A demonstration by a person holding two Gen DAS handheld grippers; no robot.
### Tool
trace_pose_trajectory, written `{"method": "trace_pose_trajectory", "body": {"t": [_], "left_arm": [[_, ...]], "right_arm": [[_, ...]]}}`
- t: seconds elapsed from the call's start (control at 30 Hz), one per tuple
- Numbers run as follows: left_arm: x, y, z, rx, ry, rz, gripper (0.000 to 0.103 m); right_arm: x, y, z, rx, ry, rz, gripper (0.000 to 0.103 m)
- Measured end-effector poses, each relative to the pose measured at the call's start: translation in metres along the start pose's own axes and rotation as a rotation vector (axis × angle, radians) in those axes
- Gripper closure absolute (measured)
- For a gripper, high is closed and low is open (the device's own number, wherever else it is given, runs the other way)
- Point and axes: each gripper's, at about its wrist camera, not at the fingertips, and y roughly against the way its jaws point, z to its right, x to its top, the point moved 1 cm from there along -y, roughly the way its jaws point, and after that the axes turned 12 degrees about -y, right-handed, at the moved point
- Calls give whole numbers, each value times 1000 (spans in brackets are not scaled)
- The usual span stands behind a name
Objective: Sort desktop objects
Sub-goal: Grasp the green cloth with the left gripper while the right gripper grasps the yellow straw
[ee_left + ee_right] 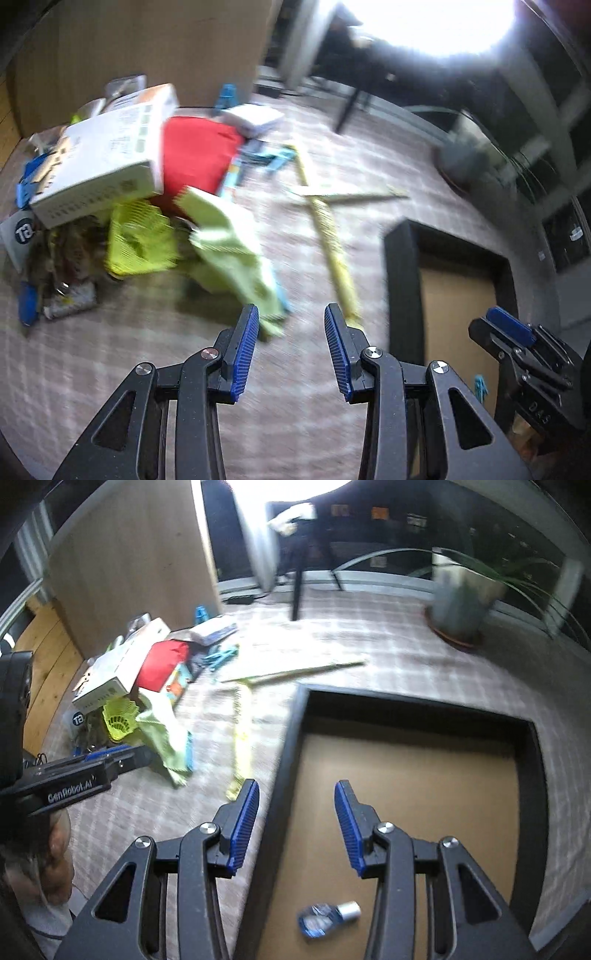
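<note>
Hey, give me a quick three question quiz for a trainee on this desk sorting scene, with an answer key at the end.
1. True or false: the black tray already holds a small blue bottle.
2. Which lies on top of the red item: A) the white box, B) the plant pot, C) the long yellow ruler?
3. Fill in: neither the left gripper nor the right gripper has ____ between its jaws.

Key: 1 true; 2 A; 3 anything.
</note>
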Motion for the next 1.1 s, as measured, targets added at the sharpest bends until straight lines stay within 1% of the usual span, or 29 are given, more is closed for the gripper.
{"method": "trace_pose_trajectory", "body": {"t": [0.13,0.3,0.37,0.5,0.6,0.73,0.8,0.87,0.9,0.93,0.97,1.0,1.03,1.1], "left_arm": [[13,-10,-27,20,38,-21,68],[22,-26,-44,35,64,-41,68],[26,-35,-47,34,69,-50,68],[31,-48,-47,63,45,-67,68],[32,-55,-47,61,41,-82,68],[38,-57,-46,47,31,-76,68],[41,-59,-44,51,20,-76,70],[42,-59,-45,54,22,-71,78],[43,-59,-46,50,25,-71,80],[43,-59,-46,40,28,-72,86],[43,-60,-47,33,34,-74,94],[43,-61,-48,28,38,-78,96],[43,-61,-48,26,37,-79,97],[41,-61,-48,29,32,-76,101]], "right_arm": [[21,-27,-23,19,20,-57,61],[38,-64,-48,-7,75,-104,61],[45,-82,-55,-21,104,-129,61],[55,-109,-63,-27,130,-176,61],[60,-124,-65,-23,132,-204,61],[64,-140,-67,-32,131,-233,61],[64,-144,-68,-37,137,-241,61],[64,-150,-68,-48,140,-250,63],[63,-152,-68,-49,138,-257,64],[62,-154,-68,-61,144,-254,68],[61,-154,-69,-72,157,-246,70],[60,-155,-70,-76,168,-246,71],[59,-155,-71,-67,176,-256,78],[58,-154,-70,-62,170,-262,84]]}}
